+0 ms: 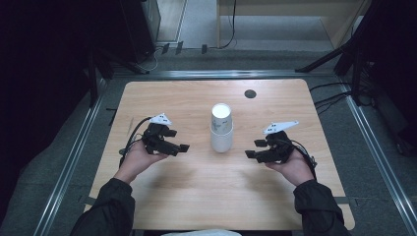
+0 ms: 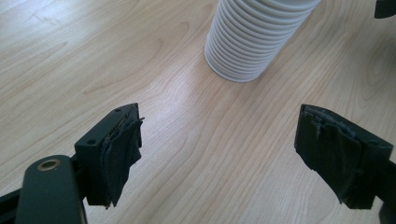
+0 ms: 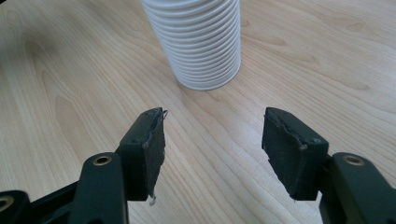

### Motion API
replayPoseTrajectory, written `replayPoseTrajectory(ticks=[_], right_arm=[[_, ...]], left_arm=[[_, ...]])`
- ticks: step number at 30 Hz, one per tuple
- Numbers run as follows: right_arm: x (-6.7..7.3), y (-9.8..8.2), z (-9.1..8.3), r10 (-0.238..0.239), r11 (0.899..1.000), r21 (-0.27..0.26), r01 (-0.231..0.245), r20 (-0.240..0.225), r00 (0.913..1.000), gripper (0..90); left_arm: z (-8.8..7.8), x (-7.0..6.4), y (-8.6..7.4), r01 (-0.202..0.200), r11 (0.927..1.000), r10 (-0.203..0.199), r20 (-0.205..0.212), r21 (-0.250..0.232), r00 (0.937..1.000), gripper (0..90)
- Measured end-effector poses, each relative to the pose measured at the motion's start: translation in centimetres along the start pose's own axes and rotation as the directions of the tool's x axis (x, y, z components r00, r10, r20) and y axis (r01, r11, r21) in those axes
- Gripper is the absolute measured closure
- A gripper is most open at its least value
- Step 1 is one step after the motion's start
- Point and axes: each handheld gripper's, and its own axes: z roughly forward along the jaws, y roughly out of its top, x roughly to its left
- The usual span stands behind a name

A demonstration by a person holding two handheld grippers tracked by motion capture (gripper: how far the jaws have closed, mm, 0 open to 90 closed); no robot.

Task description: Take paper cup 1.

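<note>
Closest to me, at the bottom of the high view, I see two dark sleeves coming in over the near edge of the wooden table (image 1: 196, 196). Each hand holds a black gripper.

My left gripper (image 1: 183, 147) sits over the left part of the table and points toward the middle. In the left gripper view its two jaws stand wide apart. Nothing is between them, just bare wood. The black pads (image 2: 122, 148) on the jaws look worn and frayed. A black cable trails back from it toward the left sleeve.

My right gripper (image 1: 250, 154) sits over the right part of the table and also points toward the middle. In the right gripper view its jaws are apart too, though the gap is smaller than on the left one. They hold nothing. Only the table shows in the gap.

A bit farther off, between the two grippers, stands a stack of white cups (image 1: 221, 129). It stands upright near the middle of the table. Neither gripper touches it. In both gripper views I see its ribbed side, made of many cup rims (image 3: 198, 42), just ahead of the jaws.

Farther back on the table is a small dark round spot (image 1: 250, 93). Past the far edge is grey floor.
</note>
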Motion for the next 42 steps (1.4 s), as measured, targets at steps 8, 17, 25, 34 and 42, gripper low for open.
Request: replayPoseTrajectory(ticks=[8, 17, 25, 34, 42], right_arm=[[0.0, 0.2, 0.3, -0.035, 0.999, 0.03, 0.036, -0.03, 0.999, 39.2], [0.0, 1.1, -0.6, -0.102, 0.993, 0.05, 0.104, -0.041, 0.9939, 37.5], [-0.7, 3.9, -1.4, -0.145, 0.988, 0.053, 0.148, -0.065, 0.9873, 34.3], [-1.3, 7.1, -1.3, -0.182, 0.978, 0.081, 0.19, -0.098, 0.9783, 32.6], [-1.0, 9.6, -0.7, -0.245, 0.963, 0.076, 0.257, -0.134, 0.9601, 31.4]], left_arm=[[-0.1, 0.0, -0.1, 0.0, 0.9999, 0.001, -0.014, 0.017, 0.9999, 15.0], [-0.4, -0.4, -0.5, -0.005, 0.9997, 0.005, -0.003, 0.024, 1.0, 15.0], [-0.5, -0.7, -0.5, -0.026, 0.9994, 0.026, 0.009, 0.021, 0.9996, 15.0], [-0.6, -0.5, -0.5, -0.02, 0.9997, 0.02, 0.012, 0.013, 0.9997, 15.0], [-0.7, -0.4, -0.5, -0.024, 0.9997, 0.024, 0.016, 0.006, 0.9996, 15.0]])
